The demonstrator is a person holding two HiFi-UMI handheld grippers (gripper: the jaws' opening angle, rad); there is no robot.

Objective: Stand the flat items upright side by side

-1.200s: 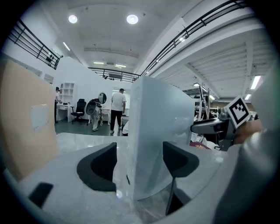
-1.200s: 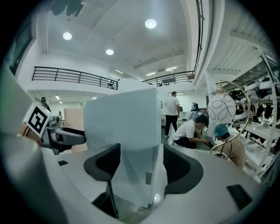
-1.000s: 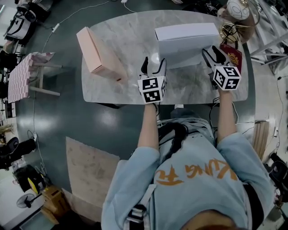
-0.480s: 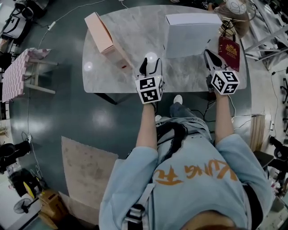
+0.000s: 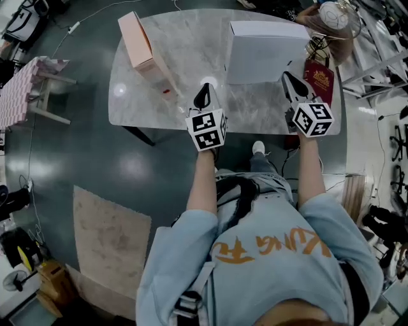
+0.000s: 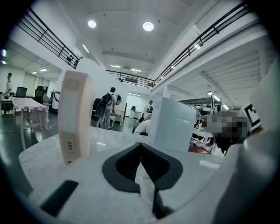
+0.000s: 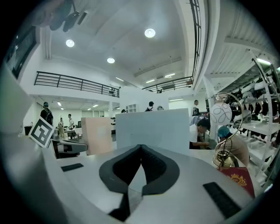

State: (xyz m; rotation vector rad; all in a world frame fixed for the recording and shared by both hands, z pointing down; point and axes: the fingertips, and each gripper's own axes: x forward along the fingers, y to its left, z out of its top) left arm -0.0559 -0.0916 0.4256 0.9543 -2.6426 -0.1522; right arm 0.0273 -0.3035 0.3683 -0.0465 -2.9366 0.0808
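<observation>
Left tool (image 5: 203,95) has just closed its jaws, and in the left gripper view (image 6: 141,144) the dark pads meet tip to tip with nothing between them. Right tool (image 5: 290,81) is likewise closed and empty, its pads pressed together in the right gripper view (image 7: 141,146). Both tools hang over the near edge of the marble surface (image 5: 191,44) and point away from the person.

At the far left of the surface the flat pink box (image 5: 143,48) stands on a long narrow edge, angled across that corner. The left gripper view shows its slim end face with a barcode label (image 6: 74,116). The white box (image 5: 264,51) stands upright towards the far right, well apart from the pink one, with its broad face turned to the right tool (image 7: 151,129). The left tool sits over the bare stretch between the two boxes, and the right tool is near the white box's near right corner.

A red booklet with a gold emblem (image 5: 319,79) lies flat beside the white box at the right edge. Behind it stands a gold wire ornament holding a white ball (image 5: 335,16).
</observation>
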